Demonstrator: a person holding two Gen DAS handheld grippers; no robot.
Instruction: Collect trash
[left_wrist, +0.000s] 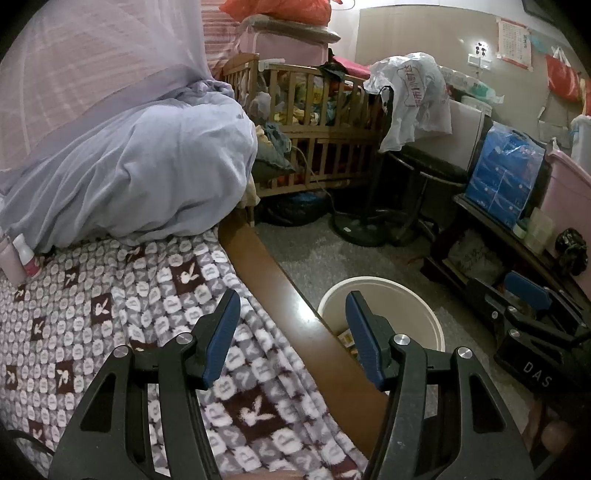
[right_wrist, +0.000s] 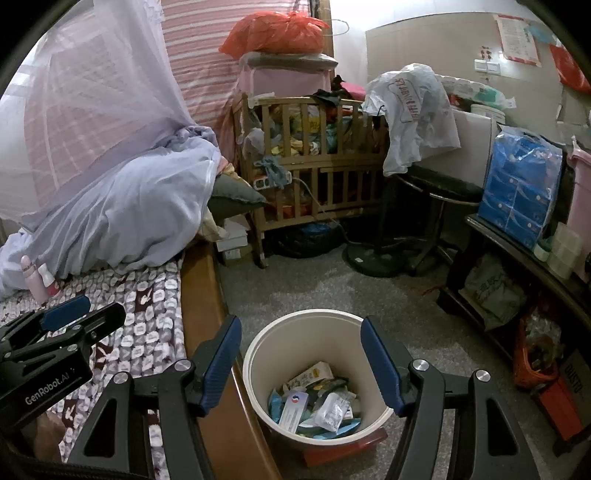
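- The left gripper (left_wrist: 291, 332) hangs over the edge of the bed, its jaws spread with nothing between them; beneath it lie the patterned blanket (left_wrist: 110, 314) and the wooden bed rail (left_wrist: 295, 325).
- The right gripper (right_wrist: 301, 354) points down into the cream bin (right_wrist: 258, 354), jaws likewise spread and empty. It seems placed there so that anything let go would fall inside.
- The bin stands on the grey floor just beside the bed rail, probably so that litter from the bed can reach it easily. It appears to rest on something red (right_wrist: 343, 448).
- The trash (right_wrist: 317, 402), a heap of wrappers, packets and a small carton, lies at the bottom of the bin.
- Two small bottles (right_wrist: 38, 280) stand on the bed near the bundled mosquito net (right_wrist: 129, 206); whether they count as trash cannot be told.
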